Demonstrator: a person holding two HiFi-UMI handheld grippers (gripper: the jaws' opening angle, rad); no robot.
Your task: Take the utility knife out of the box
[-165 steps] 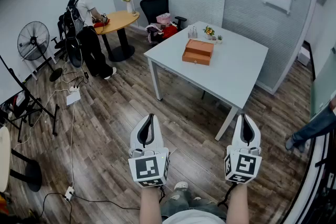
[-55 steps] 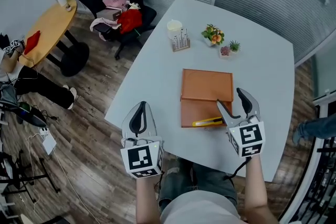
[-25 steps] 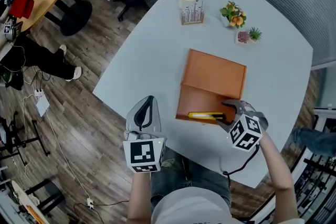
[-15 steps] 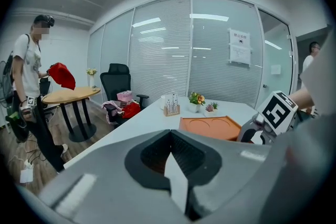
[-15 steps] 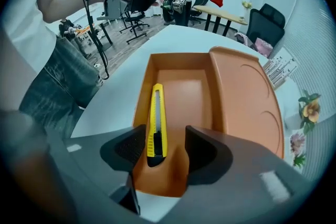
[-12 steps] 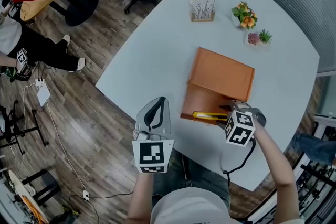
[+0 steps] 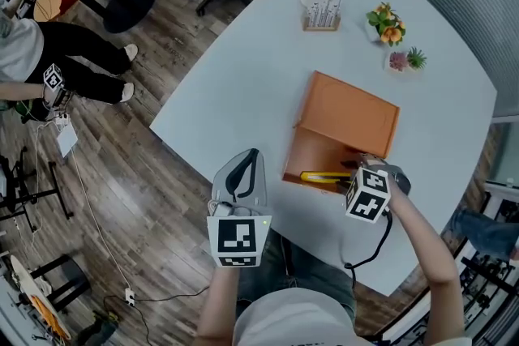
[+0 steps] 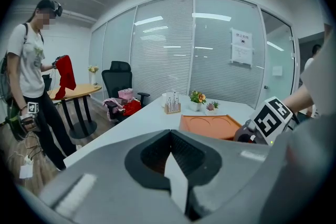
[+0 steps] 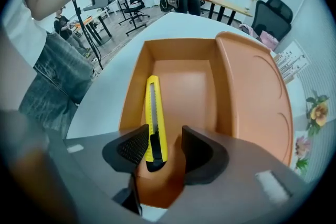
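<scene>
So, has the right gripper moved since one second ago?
Yes. The right gripper has sunk into the orange box, and its fingers have just been closing, with the utility knife between them.

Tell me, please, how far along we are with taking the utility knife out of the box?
Done: the box lies open, with the knife exposed inside. In hand: the right gripper straddles the knife's end; its jaws have just been closing but do not yet press on it. Left: grip it and lift it clear. The left gripper is shut and holds nothing.
</scene>
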